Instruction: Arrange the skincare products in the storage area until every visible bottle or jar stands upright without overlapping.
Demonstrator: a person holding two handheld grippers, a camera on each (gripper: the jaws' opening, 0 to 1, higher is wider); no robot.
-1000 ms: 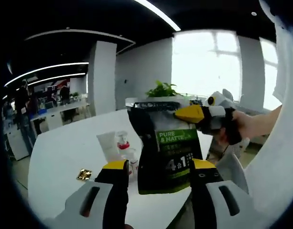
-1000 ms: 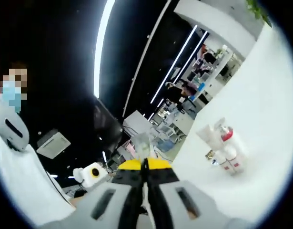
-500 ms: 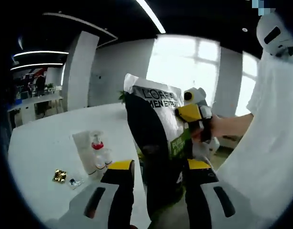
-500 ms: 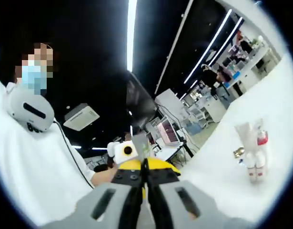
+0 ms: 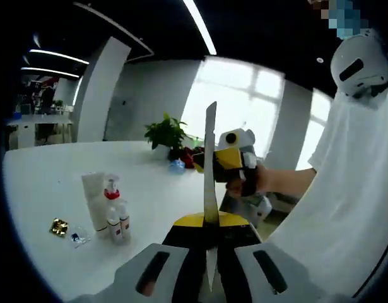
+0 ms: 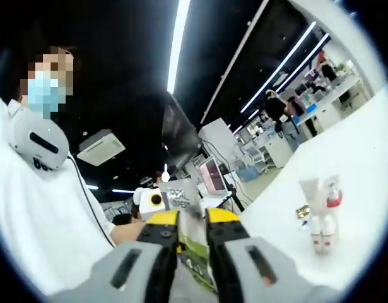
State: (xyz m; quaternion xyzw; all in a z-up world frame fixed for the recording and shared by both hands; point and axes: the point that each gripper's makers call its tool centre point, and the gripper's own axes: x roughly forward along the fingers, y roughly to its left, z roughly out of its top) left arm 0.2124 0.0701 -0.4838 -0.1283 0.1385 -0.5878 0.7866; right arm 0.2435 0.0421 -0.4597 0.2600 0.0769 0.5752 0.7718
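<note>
The left gripper (image 5: pixel 210 222) pinches the flat black-and-green skincare pouch (image 5: pixel 210 170) edge-on, held in the air. The right gripper (image 6: pixel 192 221), jaws slightly parted, straddles the pouch. Small red-capped bottles (image 5: pixel 113 211) stand on the white table (image 5: pixel 48 183).

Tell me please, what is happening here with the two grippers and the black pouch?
A person in a white shirt holds a flat black and green skincare pouch in the air between both grippers. The left gripper is shut on its lower edge. The right gripper is at its upper part, jaws slightly apart in its own view. On the white table a white tube and a red-capped pump bottle stand upright, side by side.
</note>
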